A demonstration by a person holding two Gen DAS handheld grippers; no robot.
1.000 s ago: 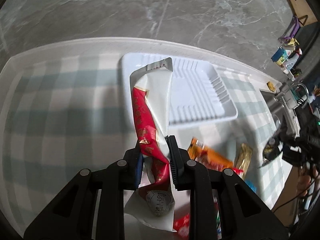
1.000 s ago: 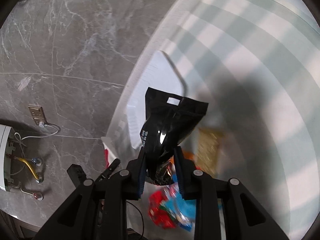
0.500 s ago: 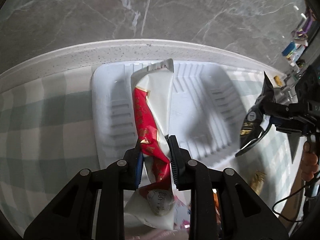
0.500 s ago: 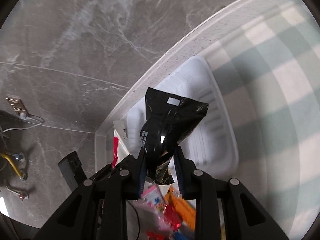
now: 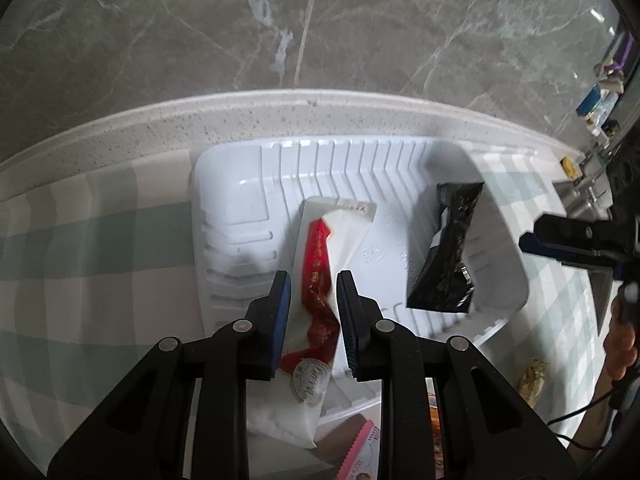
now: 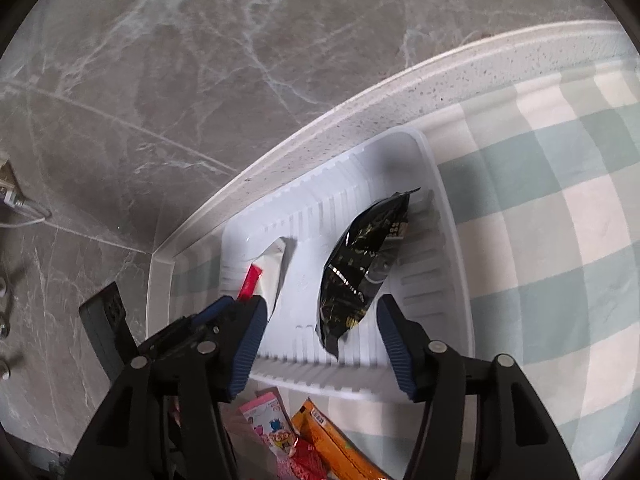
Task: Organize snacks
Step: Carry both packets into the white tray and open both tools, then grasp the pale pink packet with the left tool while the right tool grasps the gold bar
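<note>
Right-hand black two-finger gripper [image 6: 320,344] with blue ribbed pads now stands with its jaws spread apart: they have just been opening, and the glossy black foil snack pouch [image 6: 362,272] that was clamped between them half a second ago now lies free in the white ribbed plastic tray [image 6: 452,248], between the fingers but clear of both pads. The pouch rests tilted along the tray's right side, its far end near the tray's right wall. To my eye that snack is delivered, and this hand is free to go back for another.

Beside it, the left black gripper [image 5: 313,316] stays shut on the long white wrapper with a red band [image 5: 320,276], just as in the earlier frames. The wrapper's far end now sits down on the tray floor, where a second ago it hung above the checked cloth short of the tray. Releasing it looks like the next step.

Nearer than the tray, loose on the pale green-and-white checked tablecloth [image 6: 560,240], wait a pink packet [image 6: 268,420] and an orange packet [image 6: 332,436], not yet sorted. Beyond the tray run the speckled white table edge [image 6: 360,112] and the grey marble floor [image 6: 160,60].
</note>
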